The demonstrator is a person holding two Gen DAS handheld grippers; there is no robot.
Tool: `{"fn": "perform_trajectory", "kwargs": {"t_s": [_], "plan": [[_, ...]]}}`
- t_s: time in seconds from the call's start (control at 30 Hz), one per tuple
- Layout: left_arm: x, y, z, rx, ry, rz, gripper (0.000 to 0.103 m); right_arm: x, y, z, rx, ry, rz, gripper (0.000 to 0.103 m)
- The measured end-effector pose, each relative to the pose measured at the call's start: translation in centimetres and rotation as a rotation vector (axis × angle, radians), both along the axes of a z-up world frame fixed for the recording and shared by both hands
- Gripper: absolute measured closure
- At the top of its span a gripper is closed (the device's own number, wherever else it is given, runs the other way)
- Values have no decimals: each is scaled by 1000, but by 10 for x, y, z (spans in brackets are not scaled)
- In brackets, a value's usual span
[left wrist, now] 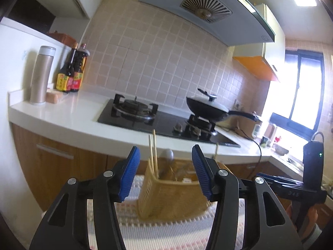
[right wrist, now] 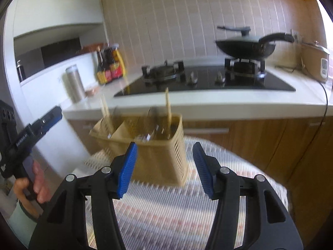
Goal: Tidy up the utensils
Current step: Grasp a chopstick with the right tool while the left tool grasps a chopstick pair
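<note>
A tan slotted utensil basket (left wrist: pixel 166 195) (right wrist: pixel 154 156) stands on a striped mat (left wrist: pixel 177 233) (right wrist: pixel 170 214). Wooden chopsticks (left wrist: pixel 153 152) (right wrist: pixel 167 108) stand upright in its compartments, and metal utensils (right wrist: pixel 145 136) lie blurred inside. My left gripper (left wrist: pixel 165 173) is open just short of the basket, nothing between its blue pads. My right gripper (right wrist: pixel 164 168) is open too, a little back from the basket's near wall, holding nothing. The left gripper (right wrist: pixel 52 114) also shows at the left of the right wrist view, held by a hand (right wrist: pixel 35 181).
Behind the mat runs a white counter (left wrist: pixel 62 112) (right wrist: pixel 208 102) with a black gas hob (left wrist: pixel 158 123) (right wrist: pixel 208 81) and a lidded wok (left wrist: pixel 208 106) (right wrist: pixel 245 45). A steel flask (left wrist: pixel 41 75), sauce bottles (left wrist: pixel 70 70) and a rice cooker (right wrist: pixel 316 62) stand on it. Wooden cabinets (right wrist: pixel 270 141) are below.
</note>
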State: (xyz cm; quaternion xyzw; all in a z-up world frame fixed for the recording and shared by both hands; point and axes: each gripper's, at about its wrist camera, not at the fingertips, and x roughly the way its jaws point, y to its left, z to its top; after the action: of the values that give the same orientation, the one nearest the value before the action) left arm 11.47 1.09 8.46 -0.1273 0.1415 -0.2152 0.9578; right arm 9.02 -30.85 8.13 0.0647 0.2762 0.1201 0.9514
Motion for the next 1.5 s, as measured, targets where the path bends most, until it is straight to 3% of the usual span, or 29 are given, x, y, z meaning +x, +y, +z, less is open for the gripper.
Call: {"fn": "perform_trajectory", "kwargs": {"t_s": [0.27,0.5,0.6,0.87,0.97,1.2,1.47,1.5], "plan": [[-44,-5,9,120,92,-68,51,-38,25,-7,-74,188,47,51],[-74,-16,-6,234,189,-121,49,-65,41,-27,-175,307,40,51],[-79,-19,-25,268,298,-158,49,-71,42,-43,-168,399,57,51],[-72,-34,-103,359,697,-305,49,-85,42,-87,-132,604,90,51],[-70,-38,-128,378,821,-345,50,-89,47,-104,-129,684,119,62],[-75,-49,-145,472,867,-344,53,-93,61,-128,-166,774,120,76],[-79,-77,-156,622,845,-329,58,-96,82,-138,-270,766,120,81],[-76,-84,-152,631,844,-325,59,-96,84,-138,-279,761,119,86]]}}
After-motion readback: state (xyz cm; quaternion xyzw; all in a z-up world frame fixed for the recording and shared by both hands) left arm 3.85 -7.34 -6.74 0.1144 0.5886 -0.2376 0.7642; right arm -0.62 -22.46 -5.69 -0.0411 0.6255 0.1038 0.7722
